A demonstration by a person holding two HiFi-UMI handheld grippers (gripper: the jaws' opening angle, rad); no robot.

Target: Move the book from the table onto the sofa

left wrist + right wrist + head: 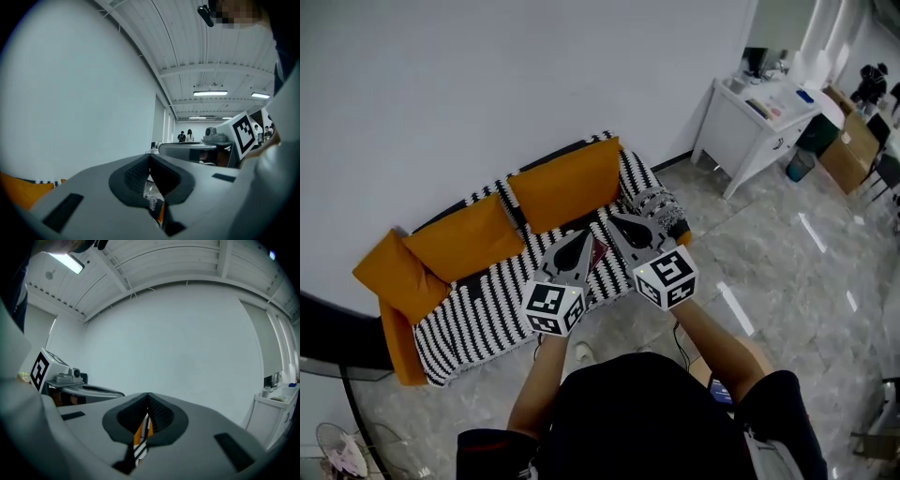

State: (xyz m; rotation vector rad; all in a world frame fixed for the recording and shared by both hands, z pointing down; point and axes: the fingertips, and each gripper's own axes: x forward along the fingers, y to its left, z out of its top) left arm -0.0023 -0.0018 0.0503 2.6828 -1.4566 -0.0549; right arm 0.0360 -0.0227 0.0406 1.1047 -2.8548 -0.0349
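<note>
Only the head view shows the book (599,251): a dark red thing lying on the striped seat of the sofa (478,314). It is seen in the gap between the left gripper (580,232) and the right gripper (615,218), near their tips and held by neither. The two gripper views miss the book, but they show each pair of jaws pressed together with nothing between them.

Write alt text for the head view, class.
A person holds the left gripper and right gripper, both shut, over a black-and-white striped sofa with orange cushions; a dark red book lies on it between them.
</note>
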